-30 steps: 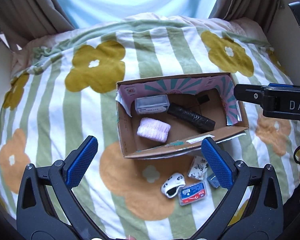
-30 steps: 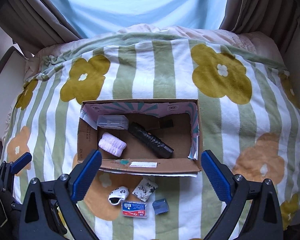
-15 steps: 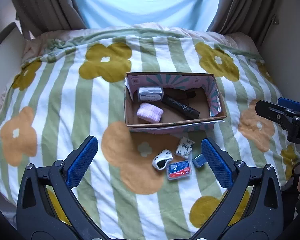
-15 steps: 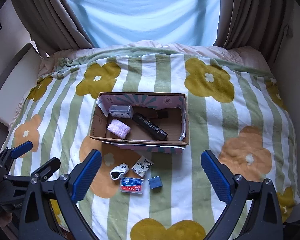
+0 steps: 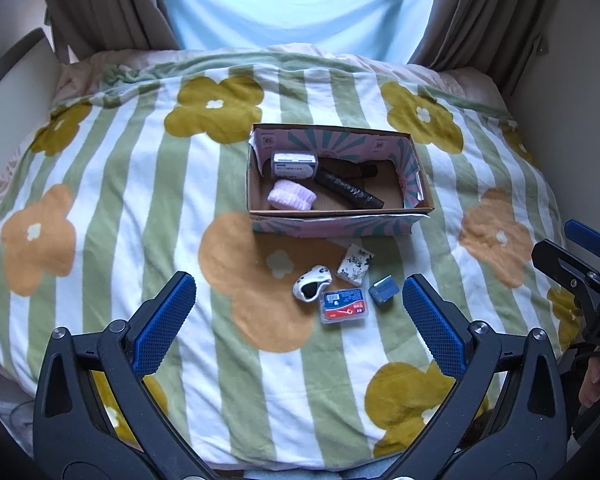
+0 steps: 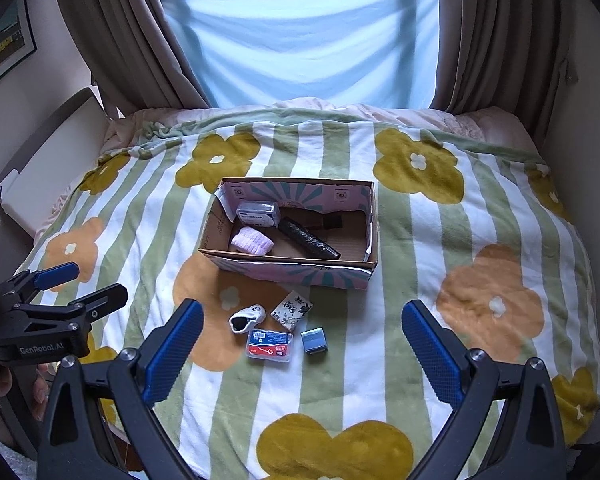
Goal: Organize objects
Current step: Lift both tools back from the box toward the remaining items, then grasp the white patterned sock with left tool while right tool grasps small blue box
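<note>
A cardboard box (image 5: 340,222) (image 6: 292,272) sits mid-bed holding a clear case (image 5: 294,164), a pink roll (image 5: 292,196) and a black tube (image 5: 348,192). In front of it on the blanket lie a black-and-white sock (image 5: 312,286) (image 6: 247,318), a floral packet (image 5: 355,264) (image 6: 292,309), a red-and-blue case (image 5: 344,306) (image 6: 269,345) and a small grey-blue box (image 5: 384,290) (image 6: 314,340). My left gripper (image 5: 300,320) is open and empty, held back above the near blanket. My right gripper (image 6: 302,356) is open and empty, also near the bed's front edge.
The striped flower blanket (image 5: 120,200) covers the bed. Curtains (image 6: 132,40) and a light blue sheet (image 6: 300,40) hang behind. A white bedside panel (image 6: 52,168) stands at the left, a wall (image 6: 580,140) at the right.
Both grippers have pulled back and up from the box, which now looks smaller and farther. Both stay open. The objects have not moved.
</note>
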Available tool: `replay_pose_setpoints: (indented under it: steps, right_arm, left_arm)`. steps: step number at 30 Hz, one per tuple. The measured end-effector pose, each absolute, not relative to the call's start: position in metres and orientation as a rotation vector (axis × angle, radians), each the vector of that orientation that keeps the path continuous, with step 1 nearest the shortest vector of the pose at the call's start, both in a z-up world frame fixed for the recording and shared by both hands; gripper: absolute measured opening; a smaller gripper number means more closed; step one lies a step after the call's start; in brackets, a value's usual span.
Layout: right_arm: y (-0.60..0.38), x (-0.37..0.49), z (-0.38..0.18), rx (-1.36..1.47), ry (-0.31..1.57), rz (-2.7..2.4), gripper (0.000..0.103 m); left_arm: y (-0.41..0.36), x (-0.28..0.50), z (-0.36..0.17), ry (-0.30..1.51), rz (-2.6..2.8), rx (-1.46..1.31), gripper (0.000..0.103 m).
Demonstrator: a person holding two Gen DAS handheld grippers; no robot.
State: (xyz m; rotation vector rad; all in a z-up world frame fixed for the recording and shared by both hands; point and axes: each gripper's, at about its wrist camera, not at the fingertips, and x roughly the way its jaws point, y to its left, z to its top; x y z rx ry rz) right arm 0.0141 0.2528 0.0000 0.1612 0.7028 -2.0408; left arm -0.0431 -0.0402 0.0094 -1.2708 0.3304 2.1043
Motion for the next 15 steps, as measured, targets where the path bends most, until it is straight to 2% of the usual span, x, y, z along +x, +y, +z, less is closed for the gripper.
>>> replay_pose_setpoints:
  steps: [7, 15]
  right_arm:
    - [0.258, 0.023, -0.007, 0.094, 0.711, -2.003, 0.099]
    - [0.26, 0.021, -0.02, 0.061, 0.698, -1.986, 0.097]
  left_arm:
    - [-0.046, -0.04, 0.012, 0.319, 2.097, -1.262, 0.103]
    - [-0.039, -0.036, 0.002, 0.399, 2.022, -1.25, 0.102]
